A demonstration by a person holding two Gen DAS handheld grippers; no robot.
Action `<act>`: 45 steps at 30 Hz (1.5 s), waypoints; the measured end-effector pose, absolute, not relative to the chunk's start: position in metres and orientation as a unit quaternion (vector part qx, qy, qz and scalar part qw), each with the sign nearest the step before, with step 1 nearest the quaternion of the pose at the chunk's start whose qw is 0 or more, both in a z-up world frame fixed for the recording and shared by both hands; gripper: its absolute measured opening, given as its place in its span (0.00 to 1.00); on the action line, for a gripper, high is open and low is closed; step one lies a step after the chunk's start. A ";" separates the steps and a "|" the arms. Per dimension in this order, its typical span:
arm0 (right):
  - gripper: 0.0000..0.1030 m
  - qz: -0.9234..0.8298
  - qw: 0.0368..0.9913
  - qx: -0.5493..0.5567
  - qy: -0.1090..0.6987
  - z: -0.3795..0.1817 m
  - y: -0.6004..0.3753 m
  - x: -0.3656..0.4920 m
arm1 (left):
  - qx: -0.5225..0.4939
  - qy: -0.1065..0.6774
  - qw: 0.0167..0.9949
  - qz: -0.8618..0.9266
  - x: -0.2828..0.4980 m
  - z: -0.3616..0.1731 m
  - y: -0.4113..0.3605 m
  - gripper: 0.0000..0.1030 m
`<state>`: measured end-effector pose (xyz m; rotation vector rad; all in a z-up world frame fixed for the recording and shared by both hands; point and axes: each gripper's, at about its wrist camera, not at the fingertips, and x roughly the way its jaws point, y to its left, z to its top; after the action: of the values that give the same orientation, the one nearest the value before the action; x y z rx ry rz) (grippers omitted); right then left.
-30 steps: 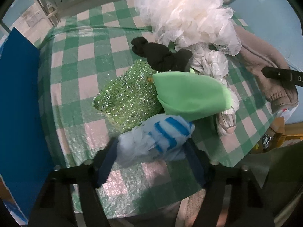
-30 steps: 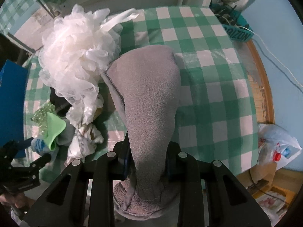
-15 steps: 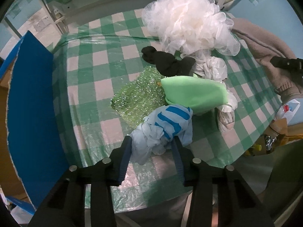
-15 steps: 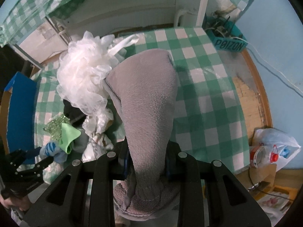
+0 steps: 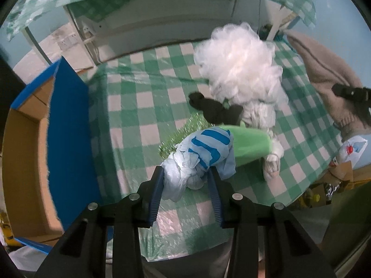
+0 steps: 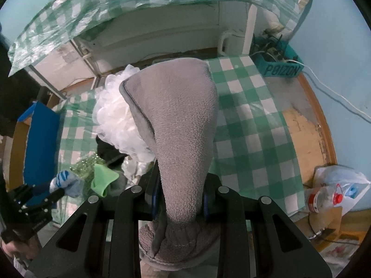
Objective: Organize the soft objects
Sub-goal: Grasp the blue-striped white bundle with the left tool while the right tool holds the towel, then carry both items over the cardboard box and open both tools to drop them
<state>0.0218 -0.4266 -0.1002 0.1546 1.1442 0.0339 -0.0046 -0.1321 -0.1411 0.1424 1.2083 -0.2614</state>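
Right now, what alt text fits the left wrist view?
The left gripper grips a blue-striped cloth bundle above a green checked tablecloth. Behind lie a green cloth, black sock and white mesh pouf.

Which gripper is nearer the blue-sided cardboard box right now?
Left. The left gripper, holding the striped bundle, sits beside the box; the right gripper, holding the grey sock, is across the table.

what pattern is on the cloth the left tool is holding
Pale blue cloth with bright blue stripes, clearest in the left wrist view.
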 end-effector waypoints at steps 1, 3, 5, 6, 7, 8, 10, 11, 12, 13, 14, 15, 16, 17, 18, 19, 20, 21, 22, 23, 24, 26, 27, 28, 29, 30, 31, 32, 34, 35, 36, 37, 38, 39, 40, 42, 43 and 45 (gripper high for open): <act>0.26 0.018 0.839 0.073 0.540 -0.099 -0.425 0.022 | 0.066 0.562 0.816 -0.120 -0.004 -0.138 -0.131 0.37; 0.26 0.023 0.840 0.072 0.536 -0.097 -0.422 0.023 | 0.064 0.553 0.823 -0.116 -0.003 -0.131 -0.129 0.37; 0.26 0.029 0.843 0.072 0.533 -0.094 -0.418 0.024 | 0.062 0.545 0.828 -0.114 -0.002 -0.124 -0.127 0.37; 0.26 0.032 0.844 0.071 0.531 -0.092 -0.416 0.024 | 0.061 0.541 0.831 -0.112 -0.002 -0.121 -0.125 0.37; 0.26 0.034 0.845 0.070 0.529 -0.091 -0.415 0.025 | 0.060 0.535 0.835 -0.111 -0.002 -0.116 -0.124 0.37; 0.26 0.037 0.846 0.069 0.527 -0.089 -0.412 0.025 | 0.058 0.533 0.837 -0.110 -0.001 -0.113 -0.122 0.37; 0.26 0.043 0.848 0.066 0.525 -0.086 -0.407 0.026 | 0.053 0.527 0.841 -0.108 0.000 -0.107 -0.118 0.37; 0.26 0.046 0.848 0.065 0.523 -0.085 -0.404 0.027 | 0.051 0.524 0.844 -0.105 0.001 -0.103 -0.116 0.37; 0.26 0.050 0.849 0.064 0.522 -0.084 -0.401 0.027 | 0.050 0.521 0.846 -0.102 0.002 -0.100 -0.113 0.37; 0.26 0.052 0.849 0.063 0.522 -0.083 -0.398 0.028 | 0.050 0.517 0.849 -0.098 0.003 -0.098 -0.111 0.37; 0.26 0.055 0.849 0.062 0.522 -0.083 -0.396 0.028 | 0.050 0.514 0.851 -0.095 0.003 -0.095 -0.109 0.37; 0.26 0.058 0.850 0.061 0.520 -0.082 -0.393 0.029 | 0.049 0.511 0.853 -0.091 0.004 -0.093 -0.106 0.37; 0.26 0.060 0.850 0.060 0.520 -0.081 -0.391 0.030 | 0.048 0.509 0.854 -0.089 0.004 -0.091 -0.104 0.37; 0.26 0.063 0.850 0.059 0.519 -0.080 -0.388 0.031 | 0.046 0.507 0.856 -0.087 0.006 -0.089 -0.101 0.37; 0.26 0.066 0.850 0.058 0.519 -0.079 -0.385 0.031 | 0.043 0.505 0.858 -0.084 0.007 -0.087 -0.098 0.37; 0.26 0.069 0.851 0.057 0.517 -0.077 -0.382 0.032 | 0.041 0.503 0.859 -0.082 0.007 -0.085 -0.096 0.37; 0.26 0.072 0.852 0.056 0.515 -0.075 -0.378 0.033 | 0.040 0.501 0.861 -0.079 0.008 -0.083 -0.093 0.37; 0.26 0.076 0.853 0.054 0.514 -0.073 -0.374 0.033 | 0.039 0.499 0.863 -0.075 0.009 -0.082 -0.091 0.37; 0.26 0.080 0.853 0.054 0.512 -0.071 -0.371 0.034 | 0.038 0.497 0.864 -0.072 0.010 -0.081 -0.089 0.37; 0.26 0.084 0.854 0.054 0.510 -0.069 -0.368 0.035 | 0.037 0.495 0.865 -0.069 0.011 -0.079 -0.086 0.37; 0.26 0.088 0.855 0.053 0.508 -0.067 -0.364 0.035 | 0.036 0.493 0.867 -0.067 0.011 -0.078 -0.084 0.37; 0.26 0.097 0.856 0.051 0.505 -0.063 -0.356 0.037 | 0.036 0.489 0.869 -0.061 0.011 -0.076 -0.080 0.37; 0.26 0.101 0.856 0.049 0.504 -0.062 -0.352 0.038 | 0.036 0.487 0.871 -0.058 0.011 -0.074 -0.078 0.37; 0.26 0.104 0.857 0.048 0.503 -0.061 -0.348 0.039 | 0.037 0.485 0.872 -0.057 0.010 -0.073 -0.076 0.37; 0.26 0.108 0.856 0.046 0.503 -0.060 -0.344 0.040 | 0.036 0.483 0.873 -0.055 0.010 -0.071 -0.073 0.37; 0.26 0.112 0.856 0.046 0.503 -0.058 -0.341 0.041 | 0.036 0.482 0.874 -0.053 0.010 -0.071 -0.071 0.37; 0.26 0.116 0.856 0.046 0.502 -0.057 -0.337 0.042 | 0.034 0.481 0.875 -0.052 0.009 -0.069 -0.069 0.37; 0.26 0.119 0.856 0.044 0.501 -0.056 -0.333 0.043 | 0.032 0.480 0.875 -0.051 0.009 -0.068 -0.066 0.37; 0.26 0.128 0.856 0.041 0.499 -0.053 -0.325 0.044 | 0.026 0.479 0.876 -0.049 0.008 -0.065 -0.060 0.37; 0.26 0.133 0.856 0.039 0.498 -0.051 -0.319 0.045 | 0.023 0.477 0.877 -0.047 0.008 -0.064 -0.056 0.37; 0.26 0.138 0.856 0.037 0.497 -0.050 -0.314 0.046 | 0.020 0.475 0.879 -0.046 0.007 -0.062 -0.054 0.37; 0.26 0.143 0.856 0.035 0.496 -0.048 -0.309 0.047 | 0.018 0.474 0.879 -0.044 0.007 -0.061 -0.050 0.37; 0.26 0.148 0.855 0.034 0.496 -0.047 -0.304 0.048 | 0.015 0.473 0.880 -0.042 0.007 -0.060 -0.047 0.37; 0.26 0.154 0.854 0.032 0.496 -0.046 -0.299 0.049 | 0.011 0.472 0.880 -0.039 0.007 -0.059 -0.043 0.37; 0.26 0.158 0.854 0.031 0.496 -0.046 -0.294 0.050 | 0.008 0.472 0.881 -0.037 0.007 -0.058 -0.040 0.37; 0.26 0.167 0.853 0.028 0.495 -0.044 -0.284 0.051 | 0.002 0.471 0.881 -0.030 0.007 -0.057 -0.031 0.37; 0.26 0.172 0.852 0.026 0.494 -0.043 -0.279 0.052 | -0.001 0.471 0.882 -0.028 0.007 -0.056 -0.027 0.37; 0.26 0.182 0.850 0.022 0.494 -0.041 -0.267 0.054 | -0.005 0.470 0.883 -0.022 0.007 -0.055 -0.020 0.37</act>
<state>0.0537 -0.2669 -0.0405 0.0473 1.0401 0.3831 0.0066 -0.0203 -0.0553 -0.0107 0.9779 -0.0466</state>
